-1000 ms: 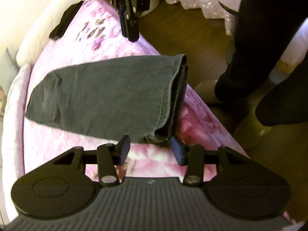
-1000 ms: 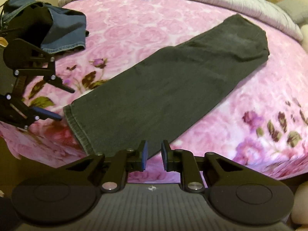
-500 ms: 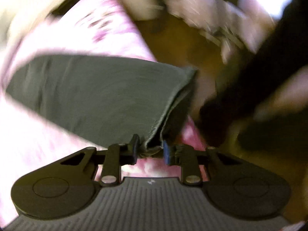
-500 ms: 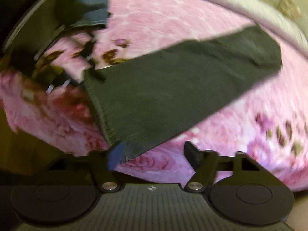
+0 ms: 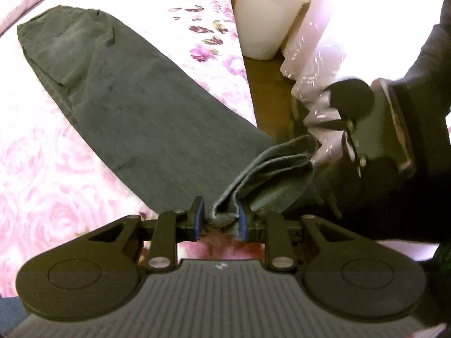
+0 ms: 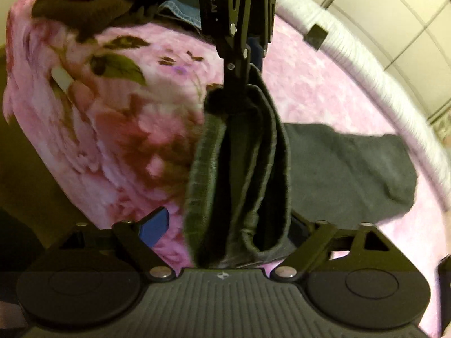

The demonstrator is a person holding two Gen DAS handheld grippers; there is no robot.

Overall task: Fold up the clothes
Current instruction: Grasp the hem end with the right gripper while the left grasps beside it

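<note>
L jaws pinching the hem corner, R jaws wide around the other — trousers half-lifted off the bed.

My left gripper [image 5: 219,219] is clamped on a bunched hem corner of the dark grey trousers [image 5: 135,107]; my right gripper [image 6: 225,225] stands spread, blue pad clear on one side, hem layers sagging between the fingers w/o being pinched yet. Legs lie stacked, waistband end flat far up the pink floral bedspread [image 5: 42,169]. Fabric looks like thick denim-ish cotton — soft, floppy, some weight, prob. not slippery. Best hold, I'd say: both hem corners, all layers together, else the lower leg slides out. White bin [image 5: 262,22] sits beside the bed.
</note>
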